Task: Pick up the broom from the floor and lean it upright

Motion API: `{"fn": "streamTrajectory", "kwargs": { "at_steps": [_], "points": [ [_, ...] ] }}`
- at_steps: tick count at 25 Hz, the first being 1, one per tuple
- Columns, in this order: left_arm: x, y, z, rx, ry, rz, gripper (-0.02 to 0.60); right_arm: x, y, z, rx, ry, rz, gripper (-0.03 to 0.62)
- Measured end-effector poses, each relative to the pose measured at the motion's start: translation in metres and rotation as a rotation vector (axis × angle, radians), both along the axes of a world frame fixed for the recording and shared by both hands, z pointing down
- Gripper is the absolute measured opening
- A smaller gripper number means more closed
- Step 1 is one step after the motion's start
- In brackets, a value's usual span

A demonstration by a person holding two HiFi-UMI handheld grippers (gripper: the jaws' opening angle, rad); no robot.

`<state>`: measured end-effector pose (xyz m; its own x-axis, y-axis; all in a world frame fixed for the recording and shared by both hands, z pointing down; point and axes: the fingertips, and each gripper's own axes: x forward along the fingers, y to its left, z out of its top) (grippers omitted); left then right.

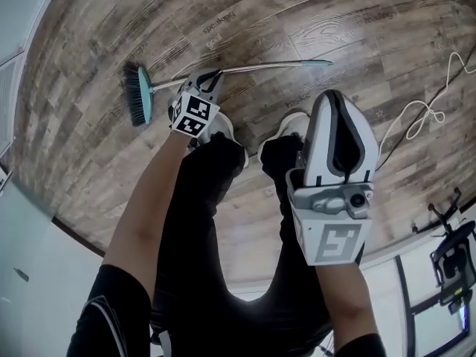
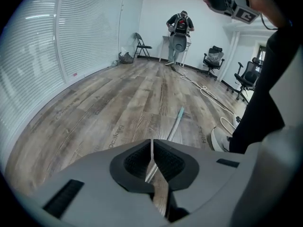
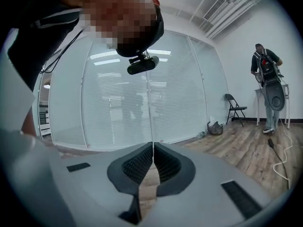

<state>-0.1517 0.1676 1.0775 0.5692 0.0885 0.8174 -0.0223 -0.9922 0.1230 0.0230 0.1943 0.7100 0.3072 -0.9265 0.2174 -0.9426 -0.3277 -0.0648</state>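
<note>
1. Broom (image 1: 253, 68), with a teal plastic head, dark bristles and a long silver metal handle (image 2: 174, 127) tipped in teal: flat on the grey-brown wood-plank floor (image 1: 312, 21). Head at 10 o'clock in the head view, handle running toward 1 o'clock.
2. Left gripper (image 1: 210, 76), grey, two-jaw, with a marker cube: jaws pressed together, nothing pinched. Poised over the handle near the head end, pointing steeply down; contact with the handle not discernible.
3. Right gripper (image 1: 335, 103), grey, two-jaw: jaws pressed together, empty. At 4 o'clock in the head view, well apart from the broom, aimed about level at white window blinds (image 3: 118, 98).
4. White shoes (image 1: 222, 129), one pair: just beside the handle, at its 6 o'clock.
5. White cable (image 1: 420, 114): looped on the floor at 3 o'clock.
</note>
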Motion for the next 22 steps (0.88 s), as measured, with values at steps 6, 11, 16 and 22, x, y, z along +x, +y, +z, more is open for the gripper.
{"fn": "streamTrajectory", "kwargs": {
  "at_steps": [6, 11, 16, 22],
  "points": [
    [-0.009, 0.008, 0.041, 0.005, -0.063, 0.054, 0.051, 0.021, 0.000, 0.011, -0.017, -0.032, 0.045, 0.020],
    [-0.011, 0.022, 0.070, 0.016, -0.129, 0.184, 0.105, 0.042, -0.006, 0.014, -0.006, 0.029, 0.021, 0.020],
    [-0.009, 0.033, 0.081, 0.033, -0.154, 0.223, 0.111, 0.059, -0.012, 0.032, -0.031, 0.084, 0.001, 0.020],
    [-0.001, 0.041, 0.098, 0.045, -0.175, 0.254, 0.118, 0.052, -0.025, 0.048, -0.021, 0.067, -0.048, 0.020]
  ]
}}
